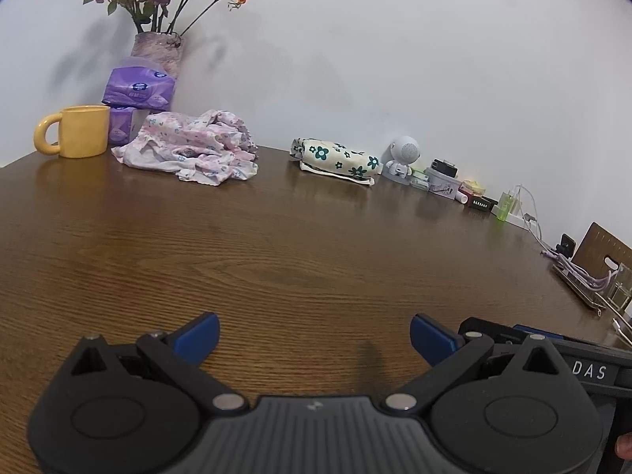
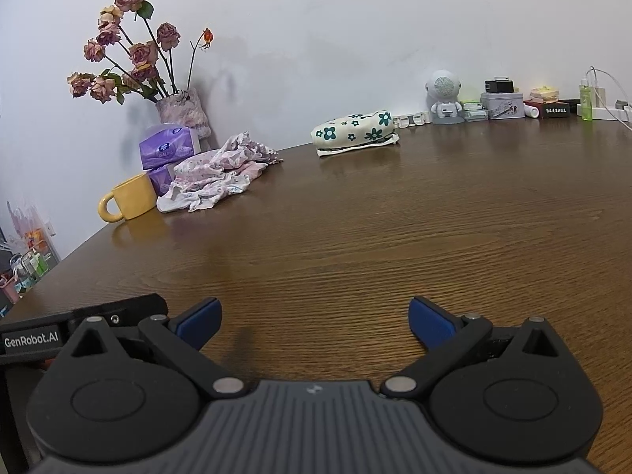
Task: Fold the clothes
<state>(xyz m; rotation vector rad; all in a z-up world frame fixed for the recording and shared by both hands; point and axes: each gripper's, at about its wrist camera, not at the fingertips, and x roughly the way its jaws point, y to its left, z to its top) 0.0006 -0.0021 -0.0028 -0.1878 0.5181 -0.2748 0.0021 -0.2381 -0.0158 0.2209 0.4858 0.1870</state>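
Crumpled pink floral cotton garment lies at the wooden table's far edge, beside the yellow mug; I hold my left gripper and right gripper spread wide and empty, ready to reach.

The table was brown wood with a fine, visible grain and a soft sheen that mirrored the things at its far edge. At upper left, the crumpled pink garment was thin, wrinkled printed cloth; right of it the folded flowered cloth looked thicker, cream and matt. The yellow mug was smooth and only faintly shiny. The purple tissue packs were glossy plastic film. The left gripper was matt black plastic with blue pads, bright metal pins and a ribbed grey body.
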